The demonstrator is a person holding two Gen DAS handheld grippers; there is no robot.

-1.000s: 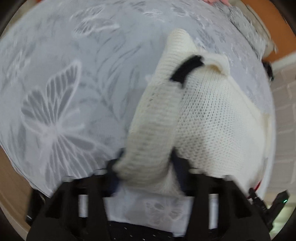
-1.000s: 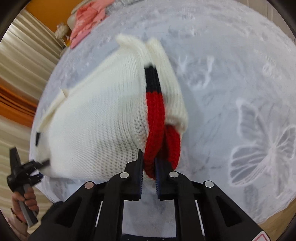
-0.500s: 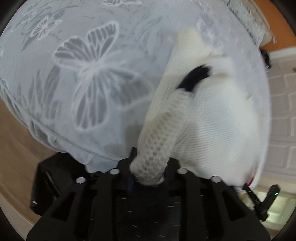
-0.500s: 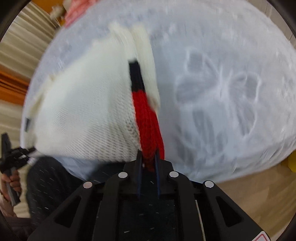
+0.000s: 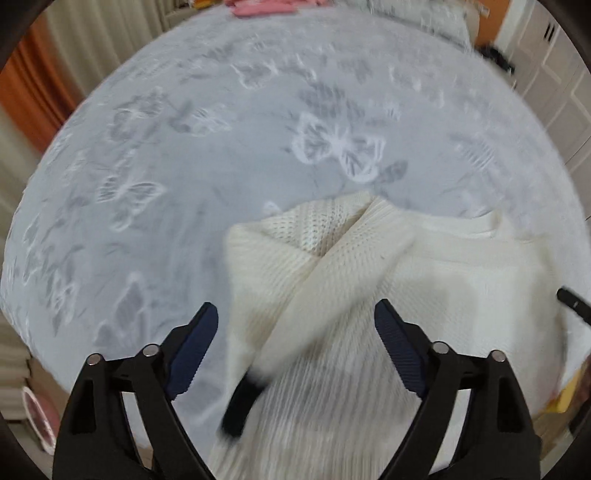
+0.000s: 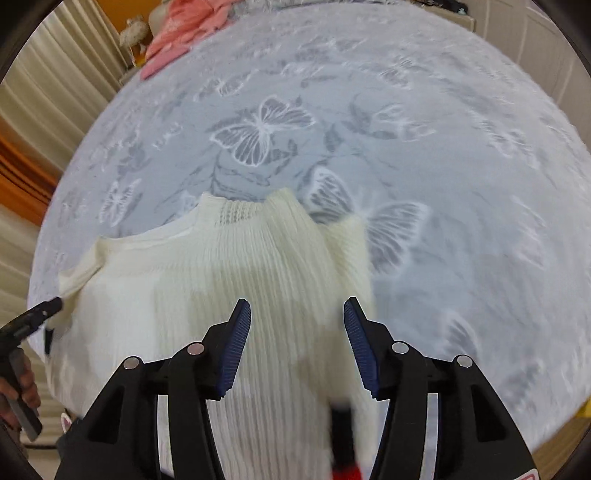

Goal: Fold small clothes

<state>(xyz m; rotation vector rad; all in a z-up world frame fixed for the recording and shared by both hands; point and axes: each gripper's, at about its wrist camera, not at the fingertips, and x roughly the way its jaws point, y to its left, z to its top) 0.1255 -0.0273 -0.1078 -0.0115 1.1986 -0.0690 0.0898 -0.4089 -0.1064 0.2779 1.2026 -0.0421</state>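
Observation:
A small cream knitted sweater [image 5: 436, 280] lies on the grey bedspread [image 5: 221, 147] with white butterflies. Its left sleeve [image 5: 332, 295], ending in a black cuff [image 5: 240, 406], lies folded across the body below my left gripper [image 5: 295, 317], whose jaws are opening and press on nothing. In the right wrist view the same sweater [image 6: 177, 280] lies with its right sleeve [image 6: 314, 295] folded in, its black and red cuff [image 6: 341, 443] low between the fingers. My right gripper [image 6: 297, 314] hangs above it, its jaws opening too, free of the knit.
Pink clothes [image 6: 184, 26] lie piled at the bed's far end, beside curtains [image 6: 55, 81]. A person's hand [image 6: 18, 380] holds the other gripper's handle at the left edge of the right wrist view. The bed's near edge runs just below both grippers.
Both grippers were shut on the sleeve cuffs and have let them go. The sleeves have dropped onto the sweater's body, and both grippers have pulled back and up.

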